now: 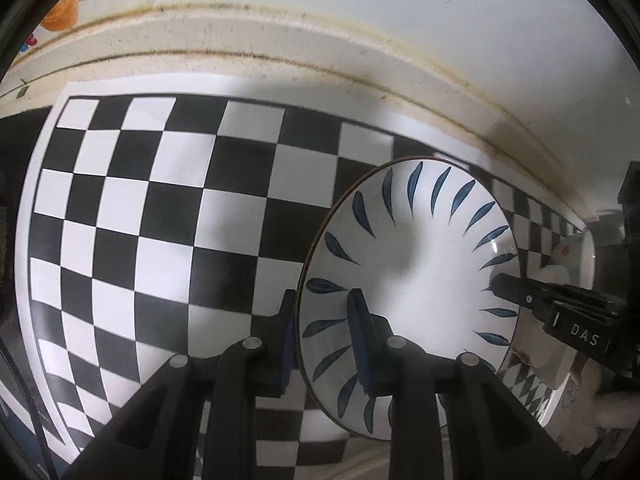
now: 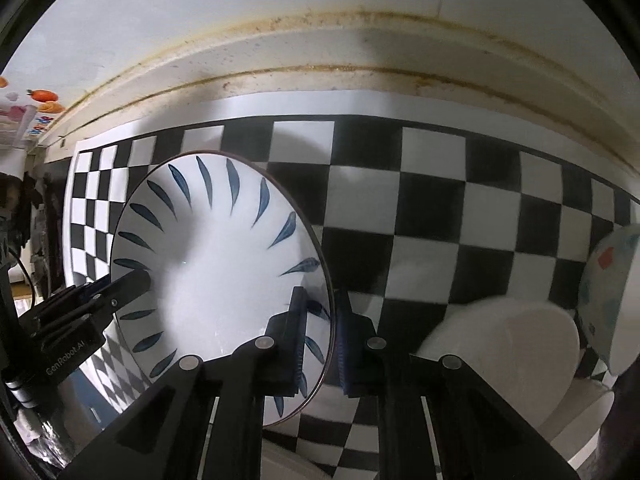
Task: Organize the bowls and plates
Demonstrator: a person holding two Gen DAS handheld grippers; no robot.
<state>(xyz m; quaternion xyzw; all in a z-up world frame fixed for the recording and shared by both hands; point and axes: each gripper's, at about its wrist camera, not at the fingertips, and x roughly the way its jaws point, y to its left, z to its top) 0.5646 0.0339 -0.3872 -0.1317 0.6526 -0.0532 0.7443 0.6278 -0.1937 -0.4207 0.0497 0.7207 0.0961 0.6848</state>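
A white plate with blue leaf marks is held tilted above the checkered mat by both grippers. My left gripper is shut on the plate's left rim, one finger on each face. My right gripper is shut on the opposite rim of the same plate. The right gripper also shows in the left wrist view, and the left gripper shows in the right wrist view. A white bowl and a bowl with coloured spots lie on the right.
The checkered mat lies on a counter against a stained white wall ledge. A bowl with a triangle pattern sits under the plate's right side. Orange and red items stand at the far left.
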